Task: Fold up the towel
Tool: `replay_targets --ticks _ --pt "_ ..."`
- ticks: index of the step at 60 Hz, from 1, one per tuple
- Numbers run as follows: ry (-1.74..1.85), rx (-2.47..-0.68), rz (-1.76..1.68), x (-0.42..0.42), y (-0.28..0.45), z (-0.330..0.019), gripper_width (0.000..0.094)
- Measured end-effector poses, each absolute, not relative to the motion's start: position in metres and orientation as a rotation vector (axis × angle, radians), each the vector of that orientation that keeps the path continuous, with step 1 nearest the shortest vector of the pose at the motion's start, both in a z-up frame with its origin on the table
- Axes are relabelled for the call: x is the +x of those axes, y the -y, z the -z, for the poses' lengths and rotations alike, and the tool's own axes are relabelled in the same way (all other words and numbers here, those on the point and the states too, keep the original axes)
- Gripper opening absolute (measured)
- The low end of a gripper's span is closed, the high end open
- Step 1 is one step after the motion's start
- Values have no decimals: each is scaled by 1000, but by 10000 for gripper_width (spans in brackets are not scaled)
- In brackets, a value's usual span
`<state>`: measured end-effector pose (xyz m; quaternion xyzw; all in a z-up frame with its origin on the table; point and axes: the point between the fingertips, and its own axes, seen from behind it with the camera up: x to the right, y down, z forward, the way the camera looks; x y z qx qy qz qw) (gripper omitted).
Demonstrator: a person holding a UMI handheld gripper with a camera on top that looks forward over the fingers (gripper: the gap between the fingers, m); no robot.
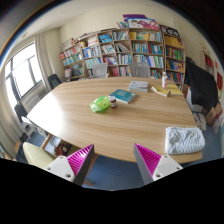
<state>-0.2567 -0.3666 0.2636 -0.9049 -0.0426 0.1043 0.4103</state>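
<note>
While the hand-held gripper point(112, 160) hung above the floor short of the large oval wooden table point(90, 120), its pink-padded fingers point(79, 159) stood spread apart, grasping nothing. On that table's near right edge lay the white, loosely folded cloth towel point(185, 140), ahead and right of the fingers. Nearer the table's middle sat a green crumpled object point(101, 103) and a teal book point(122, 96); wooden bookshelves point(120, 50) lined the wall beyond. Because the towel sat close to the edge, a careless pinch would probably drag it off.
</note>
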Motion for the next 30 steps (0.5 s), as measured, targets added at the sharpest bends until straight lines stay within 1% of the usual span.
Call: replay_targets --ticks 1,2,6,18,26,30 --pt "103 -2280 -264 -241 368 -263 824" --pt "90 -2283 -255 -252 366 -263 826" --pt "53 -2290 -235 -221 362 -255 826" --pt "-82 -2306 -169 -126 325 -206 826" --pt "-123 -2287 -69 -37 287 -151 815" --pt "-79 -2329 49 8 273 -102 810"
